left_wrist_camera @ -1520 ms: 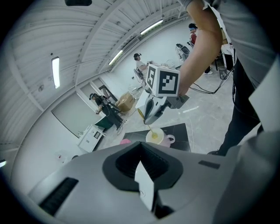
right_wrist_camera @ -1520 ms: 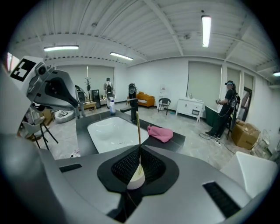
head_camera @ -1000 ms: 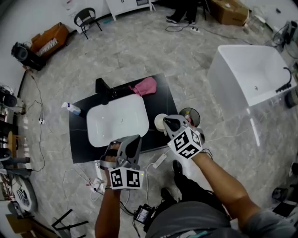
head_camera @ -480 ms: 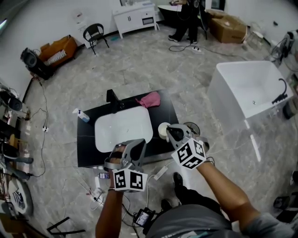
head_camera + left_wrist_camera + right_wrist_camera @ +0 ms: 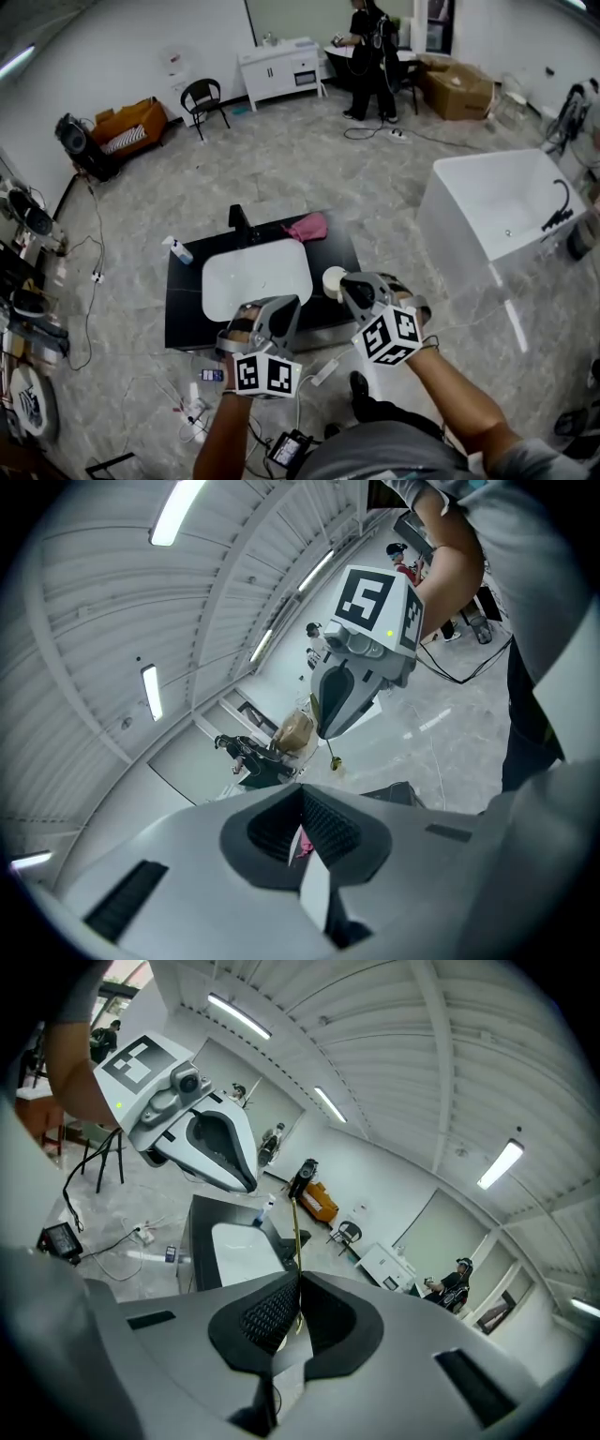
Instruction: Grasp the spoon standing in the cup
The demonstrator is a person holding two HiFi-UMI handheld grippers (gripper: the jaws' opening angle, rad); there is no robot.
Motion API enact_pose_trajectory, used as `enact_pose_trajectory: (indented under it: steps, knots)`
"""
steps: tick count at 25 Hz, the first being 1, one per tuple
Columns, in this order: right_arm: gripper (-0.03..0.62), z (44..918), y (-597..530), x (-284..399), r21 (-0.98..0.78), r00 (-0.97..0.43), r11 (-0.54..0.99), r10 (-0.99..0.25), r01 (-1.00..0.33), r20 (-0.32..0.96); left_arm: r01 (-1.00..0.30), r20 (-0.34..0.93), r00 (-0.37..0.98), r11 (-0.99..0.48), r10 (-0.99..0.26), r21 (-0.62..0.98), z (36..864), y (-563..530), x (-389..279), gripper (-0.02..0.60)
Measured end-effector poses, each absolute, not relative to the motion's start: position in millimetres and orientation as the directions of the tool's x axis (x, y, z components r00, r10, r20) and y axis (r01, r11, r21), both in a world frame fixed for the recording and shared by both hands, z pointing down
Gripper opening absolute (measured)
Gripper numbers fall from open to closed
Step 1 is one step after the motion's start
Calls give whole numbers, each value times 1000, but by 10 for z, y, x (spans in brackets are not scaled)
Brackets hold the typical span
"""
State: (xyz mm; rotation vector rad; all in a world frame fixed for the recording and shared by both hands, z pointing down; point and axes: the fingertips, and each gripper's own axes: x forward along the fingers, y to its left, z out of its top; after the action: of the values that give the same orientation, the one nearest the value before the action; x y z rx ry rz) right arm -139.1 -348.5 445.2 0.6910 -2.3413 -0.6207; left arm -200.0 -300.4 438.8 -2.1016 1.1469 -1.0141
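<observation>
Right gripper (image 5: 298, 1283) pinches the spoon (image 5: 296, 1241) by its thin handle, jaws pressed tight against slipping; the spoon looks clear of the cup (image 5: 333, 279). Left gripper (image 5: 302, 829), jaws together and empty, hangs aside, seemingly unneeded.

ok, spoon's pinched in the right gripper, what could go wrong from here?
1. The right gripper pinches the thin spoon at one spot, with much of it sticking out past the jaws; it may pivot or slip.
2. The left gripper hangs close to the spoon's far end; a swing could knock it.
3. The cup sits at the counter's edge, near the right gripper; a bump might tip it off.
</observation>
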Motion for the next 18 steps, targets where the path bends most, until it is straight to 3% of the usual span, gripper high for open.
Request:
enact_pose_trajectory:
  steps: [11, 18]
  knots:
    - [32, 3993, -2987, -1217, 718, -668, 665, -631, -205, 394, -450, 308, 355, -450, -883, -772, 4149, -2660, -1928, 2]
    - [33, 3853, -2782, -1154, 740, -669, 642, -643, -204, 373, -440, 294, 354, -435, -888, -785, 4087, -2487, -1916, 2]
